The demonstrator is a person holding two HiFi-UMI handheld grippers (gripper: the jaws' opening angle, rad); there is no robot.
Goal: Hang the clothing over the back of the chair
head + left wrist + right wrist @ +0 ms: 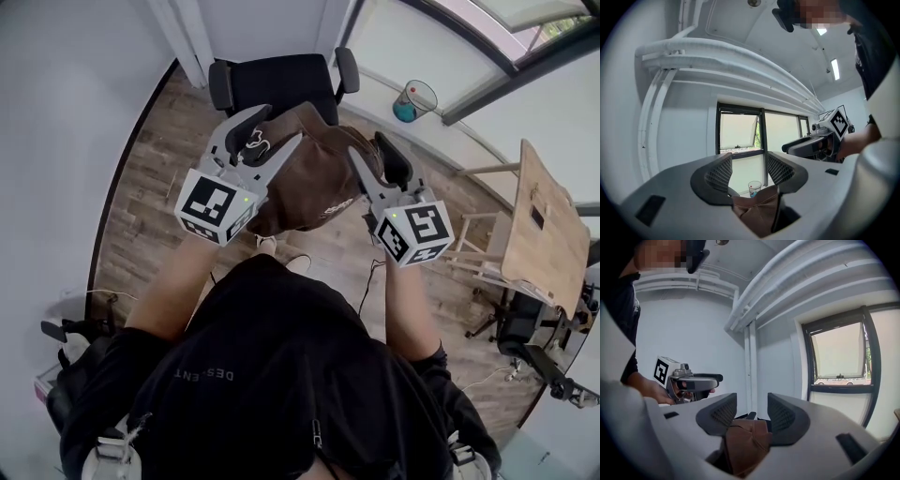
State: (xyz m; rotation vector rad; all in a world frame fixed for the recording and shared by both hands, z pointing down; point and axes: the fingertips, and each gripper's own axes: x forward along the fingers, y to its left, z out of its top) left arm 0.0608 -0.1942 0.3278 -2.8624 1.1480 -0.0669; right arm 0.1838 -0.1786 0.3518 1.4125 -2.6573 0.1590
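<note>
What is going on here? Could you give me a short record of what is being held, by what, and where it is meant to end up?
left gripper: brown cloth bunched between its jaws
right gripper: the same cloth bunched between its jaws, at the garment's other side
brown garment: held up in the air between both grippers
black chair: just beyond the garment, nothing on it
task state: garment not yet over the chair
cup: beyond the chair, to its right
wooden table: far right
</note>
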